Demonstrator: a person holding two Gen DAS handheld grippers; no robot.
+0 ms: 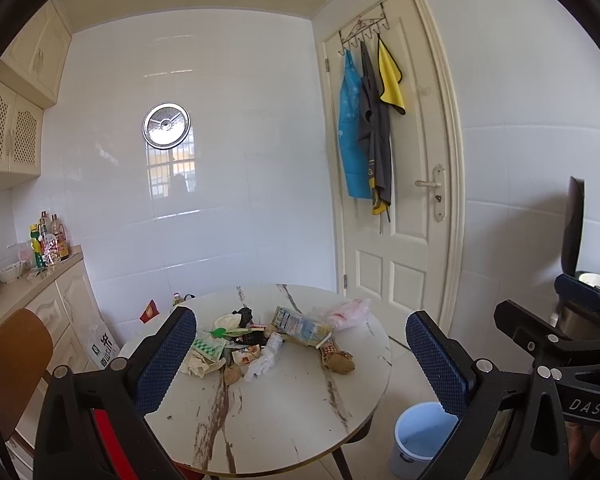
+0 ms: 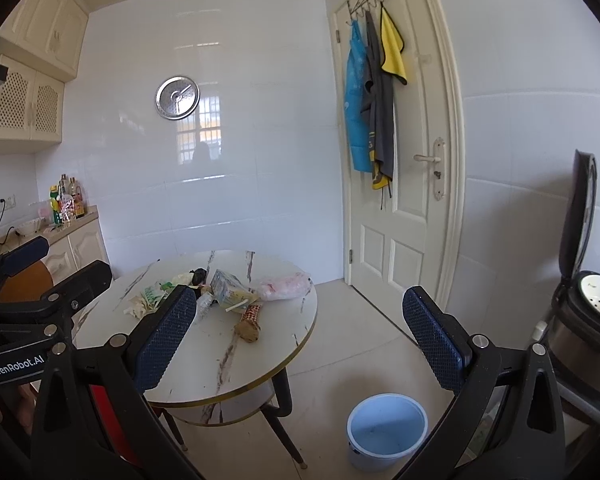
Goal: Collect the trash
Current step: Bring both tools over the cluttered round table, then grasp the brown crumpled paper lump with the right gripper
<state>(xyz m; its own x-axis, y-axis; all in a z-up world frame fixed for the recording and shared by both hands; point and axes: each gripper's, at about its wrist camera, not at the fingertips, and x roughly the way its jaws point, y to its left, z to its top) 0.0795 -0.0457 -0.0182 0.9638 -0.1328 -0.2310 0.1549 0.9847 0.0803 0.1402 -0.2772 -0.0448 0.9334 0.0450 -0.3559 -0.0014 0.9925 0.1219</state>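
Door (image 2: pixel 396 152) at 2 o'clock, aprons (image 2: pixel 370 108) hung on it. Clock (image 2: pixel 177 97) at 11. Rice cooker (image 2: pixel 584 312), lid up, at 3.

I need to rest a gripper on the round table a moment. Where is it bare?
The table's near half, between the trash pile and the near rim, is bare marble. The far half is crowded: wrappers, carton, pink bag. The blue bucket stands on the floor.
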